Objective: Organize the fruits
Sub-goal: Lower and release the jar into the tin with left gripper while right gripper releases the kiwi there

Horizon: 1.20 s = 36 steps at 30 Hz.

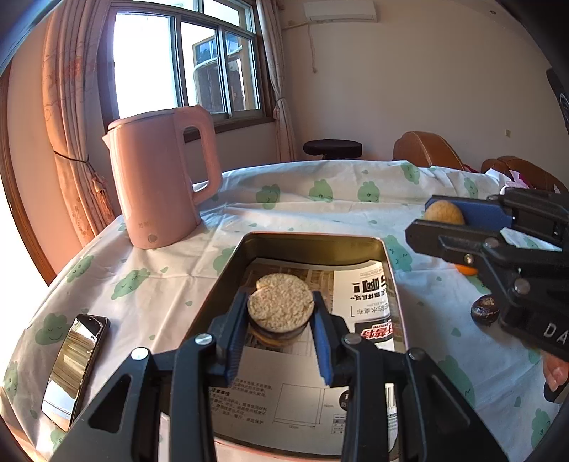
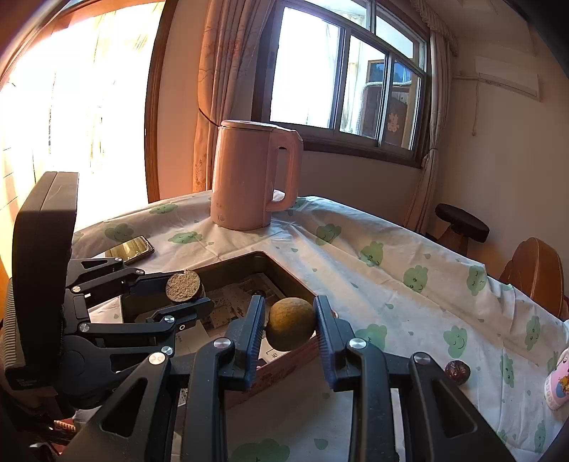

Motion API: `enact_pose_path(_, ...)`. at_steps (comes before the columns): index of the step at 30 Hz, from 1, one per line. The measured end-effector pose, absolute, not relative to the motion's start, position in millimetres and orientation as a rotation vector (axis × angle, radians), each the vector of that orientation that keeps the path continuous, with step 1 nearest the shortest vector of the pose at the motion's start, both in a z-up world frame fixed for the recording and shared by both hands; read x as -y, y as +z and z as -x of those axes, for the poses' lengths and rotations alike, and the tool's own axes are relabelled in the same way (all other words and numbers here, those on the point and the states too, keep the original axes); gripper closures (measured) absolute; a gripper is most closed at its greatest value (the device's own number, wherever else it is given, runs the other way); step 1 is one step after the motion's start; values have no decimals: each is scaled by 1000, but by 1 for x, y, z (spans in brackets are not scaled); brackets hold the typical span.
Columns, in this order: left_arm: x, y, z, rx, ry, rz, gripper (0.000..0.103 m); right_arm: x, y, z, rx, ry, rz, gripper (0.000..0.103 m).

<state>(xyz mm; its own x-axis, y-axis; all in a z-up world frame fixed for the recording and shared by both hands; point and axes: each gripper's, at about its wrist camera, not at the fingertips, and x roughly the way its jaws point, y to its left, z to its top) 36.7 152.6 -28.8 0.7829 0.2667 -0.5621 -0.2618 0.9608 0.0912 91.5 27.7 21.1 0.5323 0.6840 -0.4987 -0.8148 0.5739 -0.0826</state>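
Over the newspaper-lined rectangular metal tin (image 1: 227, 270) mid-surface nothing is dropped yet: left gripper (image 1: 281, 312) fingers pinch a flat rough-topped round fruit (image 1: 281, 302), right gripper (image 2: 290, 325) fingers pinch a dull yellow-brown ball-shaped fruit (image 2: 291, 324), while a dark wrinkled fruit (image 2: 457, 371) waits outside near the surface's right edge.

Cream walls (image 1: 409, 89), wood-framed sliding window (image 1: 199, 67) blown out by daylight, pinkish curtains (image 1: 67, 117) tied back. Air conditioner (image 1: 339, 10) high on the wall. Black stool (image 1: 332, 147) and brown chairs (image 1: 426, 149), probably leather, behind the desk (image 1: 320, 213). Warm side light.
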Motion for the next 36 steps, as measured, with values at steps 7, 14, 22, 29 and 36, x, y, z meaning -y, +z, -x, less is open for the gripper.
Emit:
enact_pose_path(7, -158, -36, -40, -634, 288, -2, 67, -49, 1, -100, -495, 934, 343, 73)
enact_pose_path(14, -163, -41, -43, -658, 286, 17, 67, -66, -14, -105, -543, 950, 385, 73)
enact_pose_path(22, -168, -45, -46, -694, 290, 32, 68, -77, -25, -108, -598, 955, 435, 73)
enact_pose_path(29, -166, -46, -48, -704, 288, 18, 63, -79, -32, -103, -600, 928, 500, 73)
enact_pose_path(36, -157, -44, -45, -687, 282, -14, 48, -64, -32, -97, -611, 880, 496, 72)
